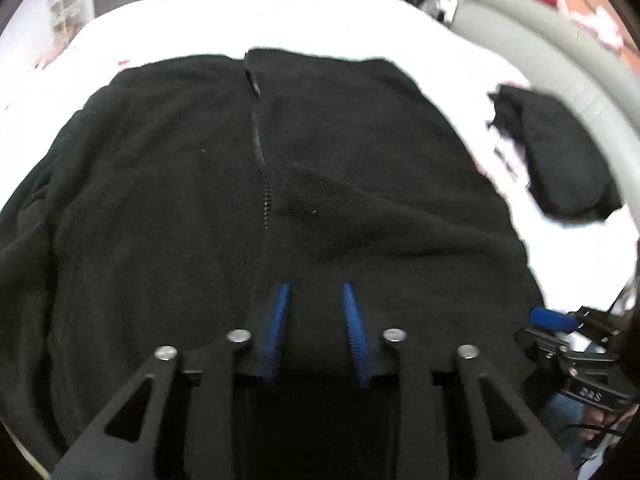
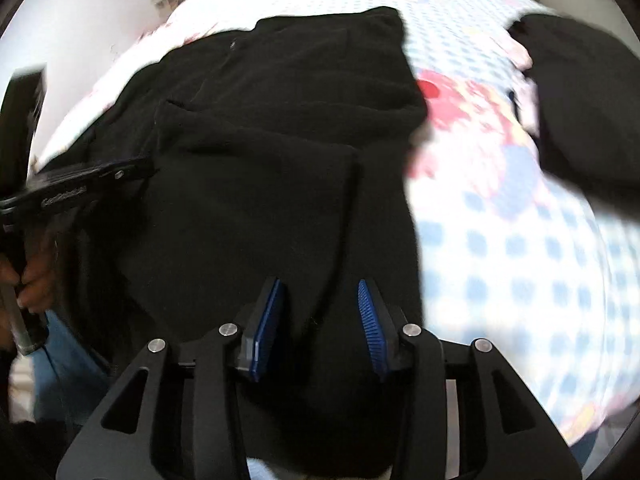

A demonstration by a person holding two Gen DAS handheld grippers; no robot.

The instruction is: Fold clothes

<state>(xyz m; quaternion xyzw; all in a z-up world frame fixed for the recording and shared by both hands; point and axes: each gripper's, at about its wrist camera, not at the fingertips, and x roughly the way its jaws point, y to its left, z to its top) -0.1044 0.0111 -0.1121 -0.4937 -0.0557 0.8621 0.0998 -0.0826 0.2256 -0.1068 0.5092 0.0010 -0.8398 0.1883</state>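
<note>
A black fleece jacket (image 1: pixel 180 184) with a front zipper (image 1: pixel 262 168) lies spread on the bed; it also shows in the right wrist view (image 2: pixel 280 128). My left gripper (image 1: pixel 316 292) is open, its blue pads apart just above the jacket's near edge by the zipper. My right gripper (image 2: pixel 320 288) is open over the jacket's near right part, with a fold of fabric (image 2: pixel 352 200) running between the fingers. The left gripper's body (image 2: pixel 84 184) shows at the left of the right wrist view, and the right gripper (image 1: pixel 568 332) at the lower right of the left wrist view.
The bed has a white, blue-dotted floral sheet (image 2: pixel 500 240). A second folded black garment (image 1: pixel 560 160) lies to the right, also in the right wrist view (image 2: pixel 588 96). A grey padded headboard (image 1: pixel 560 64) curves behind it. Shelves and clutter stand beyond the bed.
</note>
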